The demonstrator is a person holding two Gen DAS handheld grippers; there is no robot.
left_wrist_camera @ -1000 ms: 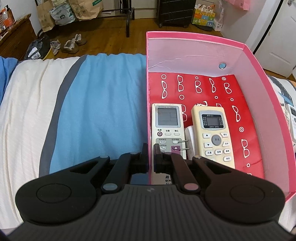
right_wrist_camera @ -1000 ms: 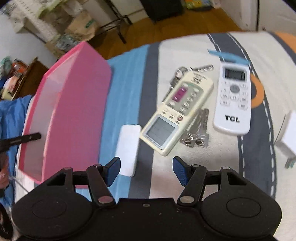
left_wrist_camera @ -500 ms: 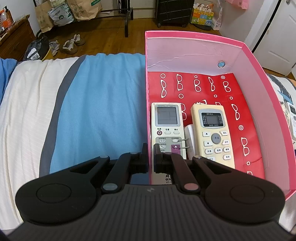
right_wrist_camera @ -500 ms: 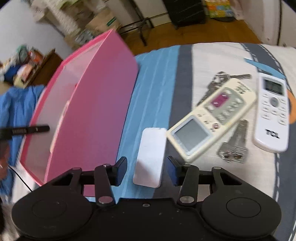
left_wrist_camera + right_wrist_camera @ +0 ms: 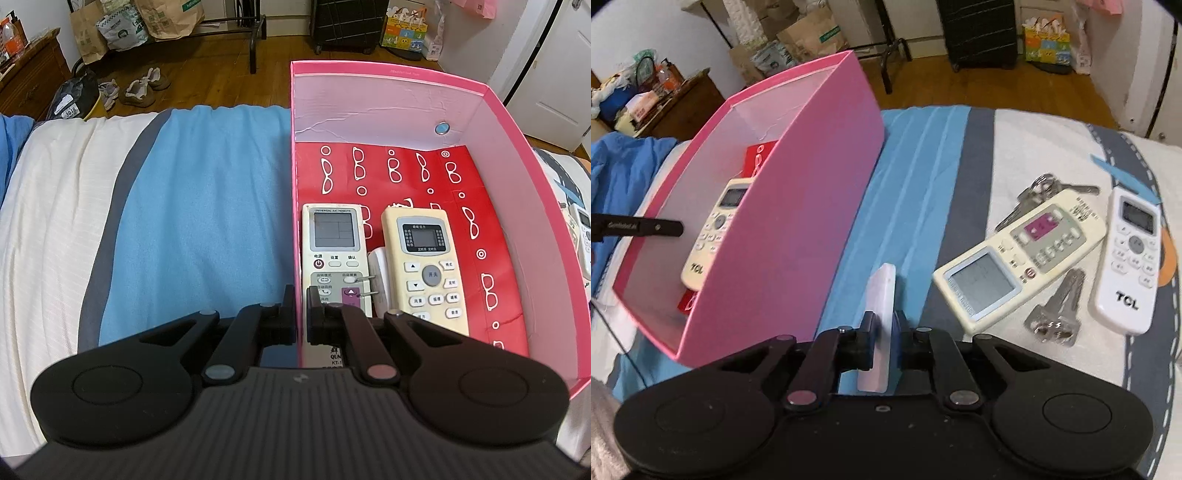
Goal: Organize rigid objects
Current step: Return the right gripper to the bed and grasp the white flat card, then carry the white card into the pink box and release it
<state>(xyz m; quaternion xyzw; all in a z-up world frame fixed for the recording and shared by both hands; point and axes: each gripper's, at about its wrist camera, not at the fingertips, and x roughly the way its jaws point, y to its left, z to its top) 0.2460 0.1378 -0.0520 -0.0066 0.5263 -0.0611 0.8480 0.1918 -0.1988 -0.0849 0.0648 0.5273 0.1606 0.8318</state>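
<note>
Left claw [image 5: 301,306]: jaws closed on the left wall of the pink box [image 5: 524,177], one finger outside the wall, the other inside. The box rests on a striped bed [image 5: 184,206]. On its red patterned floor lie a universal air-conditioner remote [image 5: 334,254] against the left wall and a cream remote [image 5: 426,262] to its right, with a white plug adapter [image 5: 378,280] between them, partly beneath the cream one.

Right claw [image 5: 884,328]: jaws have just been closing and now pinch a thin white card-like slab [image 5: 881,306], turned on edge, just right of the box. Farther right on the bed: a cream remote with a purple panel [image 5: 1019,258] lying slantwise, a key bunch [image 5: 1039,188] at its far end, a pair of keys [image 5: 1058,310] at its near side, and a white TCL remote [image 5: 1130,258] beside these
</note>
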